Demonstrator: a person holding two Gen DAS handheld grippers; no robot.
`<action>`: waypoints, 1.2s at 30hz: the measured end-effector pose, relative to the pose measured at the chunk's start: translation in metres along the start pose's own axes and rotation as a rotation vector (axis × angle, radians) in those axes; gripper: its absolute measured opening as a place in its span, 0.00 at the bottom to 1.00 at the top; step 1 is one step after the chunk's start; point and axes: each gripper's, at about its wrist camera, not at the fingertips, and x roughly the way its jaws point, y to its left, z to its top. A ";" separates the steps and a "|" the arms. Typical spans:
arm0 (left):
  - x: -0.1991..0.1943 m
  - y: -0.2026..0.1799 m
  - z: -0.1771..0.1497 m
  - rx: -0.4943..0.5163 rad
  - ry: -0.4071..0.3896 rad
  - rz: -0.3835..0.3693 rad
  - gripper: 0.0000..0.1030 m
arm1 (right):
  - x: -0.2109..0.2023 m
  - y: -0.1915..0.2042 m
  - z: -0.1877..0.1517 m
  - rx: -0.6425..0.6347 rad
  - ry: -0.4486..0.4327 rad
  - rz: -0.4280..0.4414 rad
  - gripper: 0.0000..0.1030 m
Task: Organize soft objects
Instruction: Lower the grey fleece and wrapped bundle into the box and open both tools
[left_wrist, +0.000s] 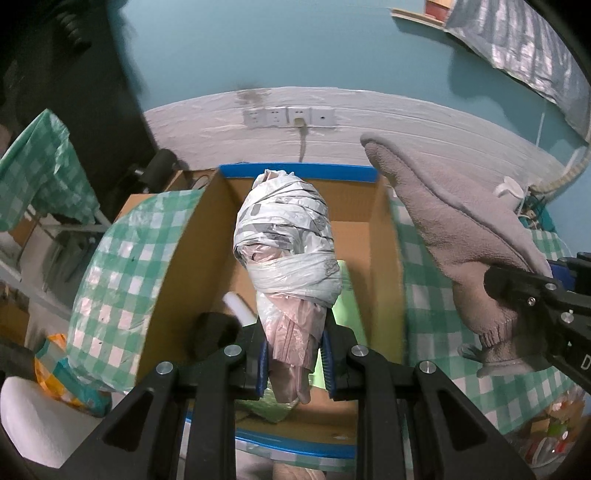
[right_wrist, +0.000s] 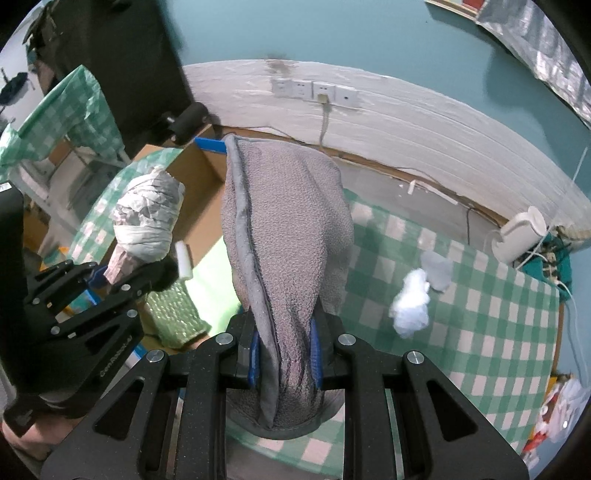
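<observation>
My left gripper is shut on a bundle of plastic bags, white and grey wrapped over pink, held upright above an open cardboard box with blue tape on its rim. My right gripper is shut on a grey fleece cloth, held up over the table to the right of the box. The cloth and right gripper show at right in the left wrist view. The bundle and left gripper show at left in the right wrist view.
The box holds a light green sheet, green bubble wrap and a white roll. A green-checked tablecloth carries a white wad and a grey scrap. Wall sockets and a white roll lie behind.
</observation>
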 end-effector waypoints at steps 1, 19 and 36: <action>0.001 0.005 0.001 -0.008 0.001 0.001 0.22 | 0.002 0.004 0.003 -0.003 0.002 0.004 0.18; 0.039 0.062 -0.006 -0.087 0.075 0.059 0.24 | 0.057 0.059 0.033 -0.045 0.078 0.056 0.19; 0.048 0.078 -0.009 -0.111 0.085 0.102 0.60 | 0.064 0.075 0.038 -0.062 0.075 0.026 0.58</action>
